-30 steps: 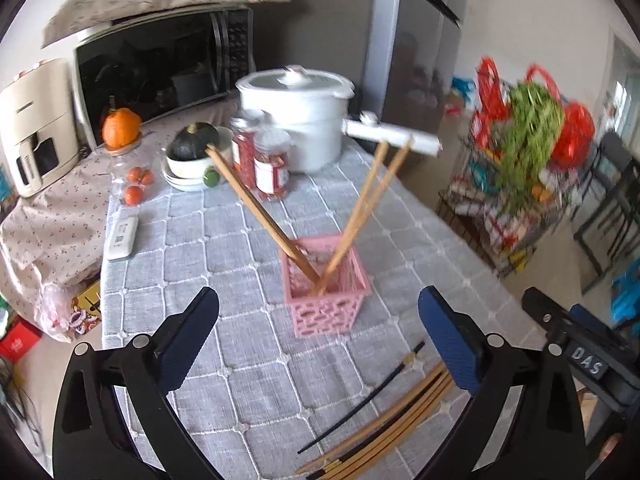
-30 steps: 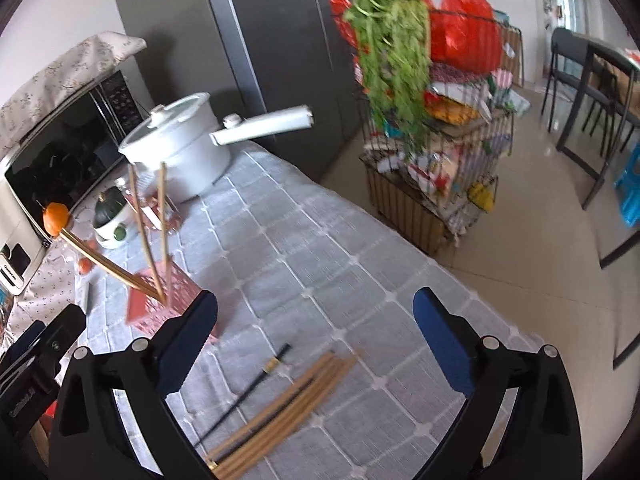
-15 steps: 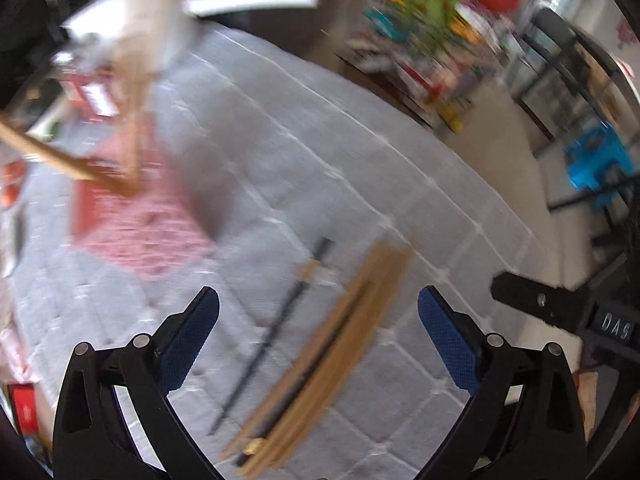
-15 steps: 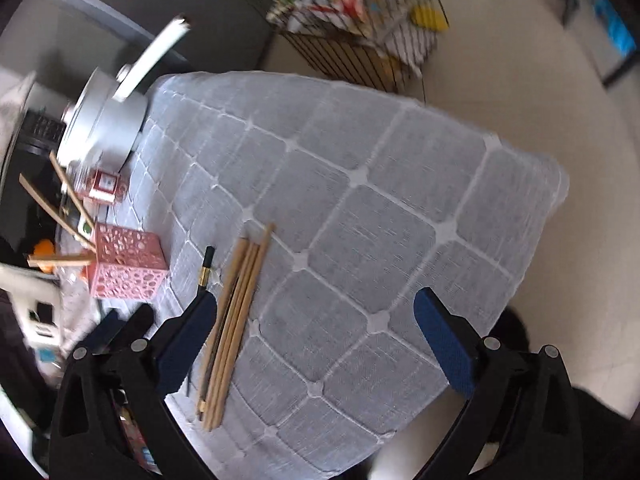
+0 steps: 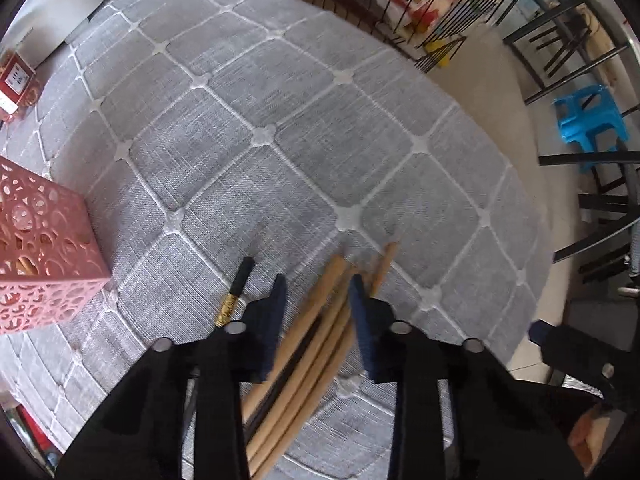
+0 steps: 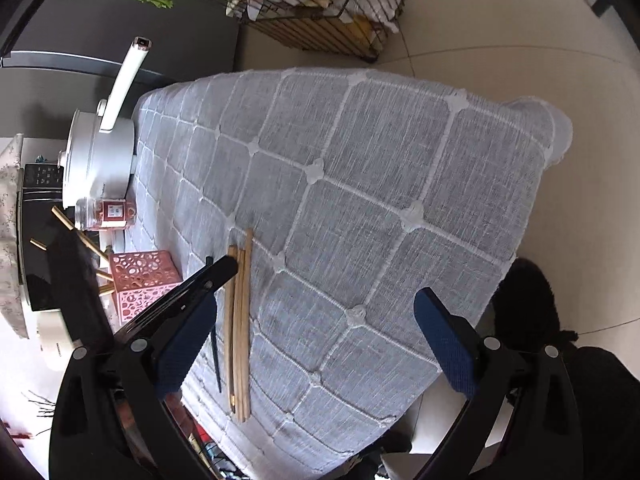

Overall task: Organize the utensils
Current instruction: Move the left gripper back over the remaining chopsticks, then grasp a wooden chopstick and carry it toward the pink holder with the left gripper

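Note:
A bundle of wooden chopsticks [image 5: 316, 340] lies on the grey quilted tablecloth [image 5: 280, 128] near its front edge, with a black chopstick [image 5: 236, 292] just left of it. My left gripper [image 5: 318, 300] is low over the bundle, its jaws narrowed with the chopsticks between them; a firm grip is not clear. The pink perforated holder [image 5: 36, 256] stands at the left with several chopsticks in it. In the right wrist view the bundle [image 6: 240, 320] and holder [image 6: 140, 280] show, and my right gripper [image 6: 316, 340] is wide open and empty above the cloth.
A white pot [image 6: 100, 156] with a long handle and a red-labelled jar [image 6: 106, 214] stand at the far end. A wire rack of goods [image 6: 320, 4] and a blue stool [image 5: 588, 120] stand on the floor past the table edge.
My left gripper has dropped onto the wooden chopstick bundle and its jaws have narrowed around it. The right gripper has stayed open, now looking down on the table from higher.

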The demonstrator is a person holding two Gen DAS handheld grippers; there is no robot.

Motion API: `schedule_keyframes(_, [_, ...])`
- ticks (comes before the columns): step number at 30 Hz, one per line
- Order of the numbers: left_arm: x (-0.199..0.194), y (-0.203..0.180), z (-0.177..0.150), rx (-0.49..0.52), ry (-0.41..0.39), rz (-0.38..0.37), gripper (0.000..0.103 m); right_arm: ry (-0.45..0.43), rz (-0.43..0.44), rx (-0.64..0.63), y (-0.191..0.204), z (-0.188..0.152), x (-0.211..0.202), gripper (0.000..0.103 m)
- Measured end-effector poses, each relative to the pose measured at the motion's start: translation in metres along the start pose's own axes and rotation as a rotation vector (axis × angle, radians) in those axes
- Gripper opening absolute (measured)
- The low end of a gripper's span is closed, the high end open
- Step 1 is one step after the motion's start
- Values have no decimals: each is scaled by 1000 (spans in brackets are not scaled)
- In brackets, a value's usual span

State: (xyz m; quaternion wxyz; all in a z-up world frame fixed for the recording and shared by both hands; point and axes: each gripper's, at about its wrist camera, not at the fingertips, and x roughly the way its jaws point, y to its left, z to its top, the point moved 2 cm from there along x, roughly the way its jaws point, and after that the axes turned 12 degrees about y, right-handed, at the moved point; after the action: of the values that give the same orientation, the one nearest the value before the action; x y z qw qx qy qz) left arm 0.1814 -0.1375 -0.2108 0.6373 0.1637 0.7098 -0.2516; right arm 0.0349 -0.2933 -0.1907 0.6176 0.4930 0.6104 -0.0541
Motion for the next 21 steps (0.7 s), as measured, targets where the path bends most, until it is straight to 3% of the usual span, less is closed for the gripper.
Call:
schedule_keyframes(3, [2, -1, 2, 6, -5, 8, 23, 8, 1, -2, 1, 0, 1, 96])
schedule_keyframes(5, [5, -1, 2, 12, 2, 65, 13, 16, 4, -6, 2, 0, 2, 96])
schedule_keyframes(8, [8, -2, -8, 48, -23, 99, 13, 20, -6, -8, 5, 1, 7, 96])
schedule_keyframes(16, [-8, 31, -47, -75, -166, 32, 9, 28, -67, -95, 45, 7, 39, 95])
schedule_keyframes(21, [-49, 47, -90, -150, -298, -32, 6, 56, -129, -153, 70, 14, 69, 63])
